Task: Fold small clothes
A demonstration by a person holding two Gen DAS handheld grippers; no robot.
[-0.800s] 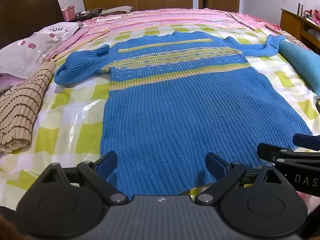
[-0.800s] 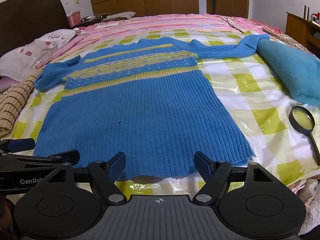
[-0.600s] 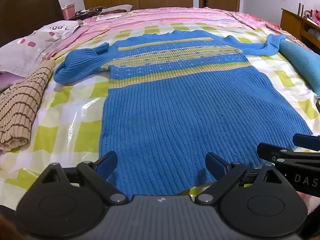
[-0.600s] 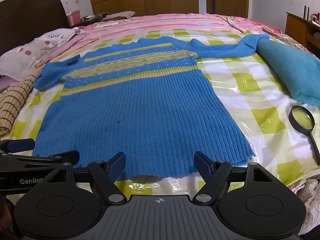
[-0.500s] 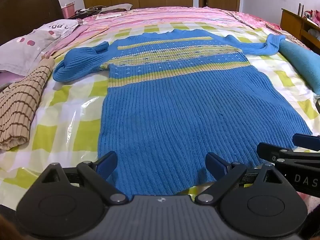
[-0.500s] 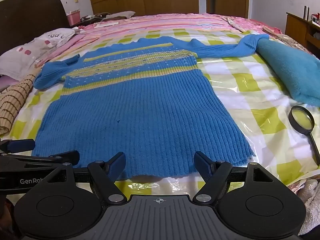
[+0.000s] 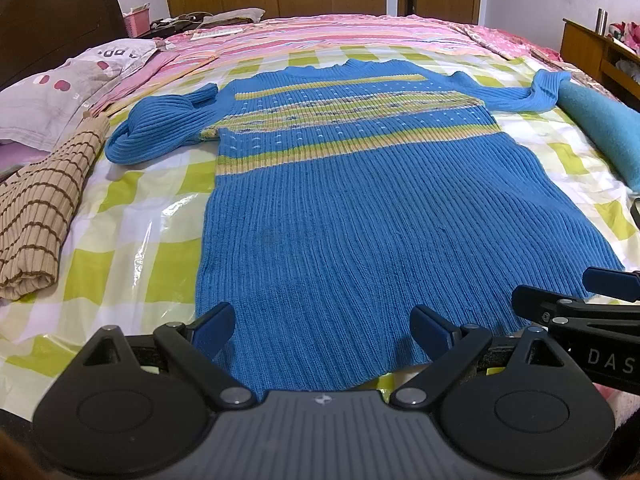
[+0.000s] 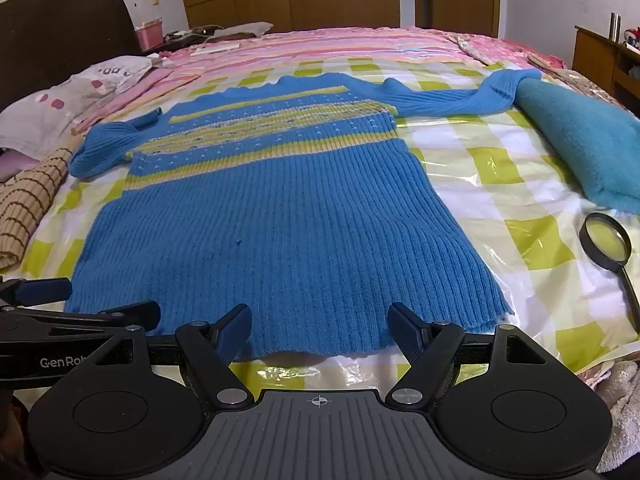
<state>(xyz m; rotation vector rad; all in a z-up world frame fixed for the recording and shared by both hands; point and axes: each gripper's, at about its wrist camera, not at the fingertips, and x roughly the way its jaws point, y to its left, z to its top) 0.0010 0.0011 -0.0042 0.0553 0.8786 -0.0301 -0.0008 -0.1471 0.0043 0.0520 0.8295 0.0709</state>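
Note:
A blue ribbed sweater with yellow chest stripes lies flat, front up, on the bed, hem toward me; it also shows in the right wrist view. Its left sleeve is bunched beside the body and its right sleeve stretches out to the right. My left gripper is open and empty over the hem's left part. My right gripper is open and empty over the hem's right part. Each gripper shows at the edge of the other's view.
A green-checked plastic sheet covers the bed. A folded tan striped garment lies at left, a pillow behind it. A teal folded cloth and a magnifying glass lie at right. A wooden cabinet stands far right.
Both grippers have crept slightly forward over the hem; the sweater sits a little lower in the views. Jaws stay open. The sweater has not moved.

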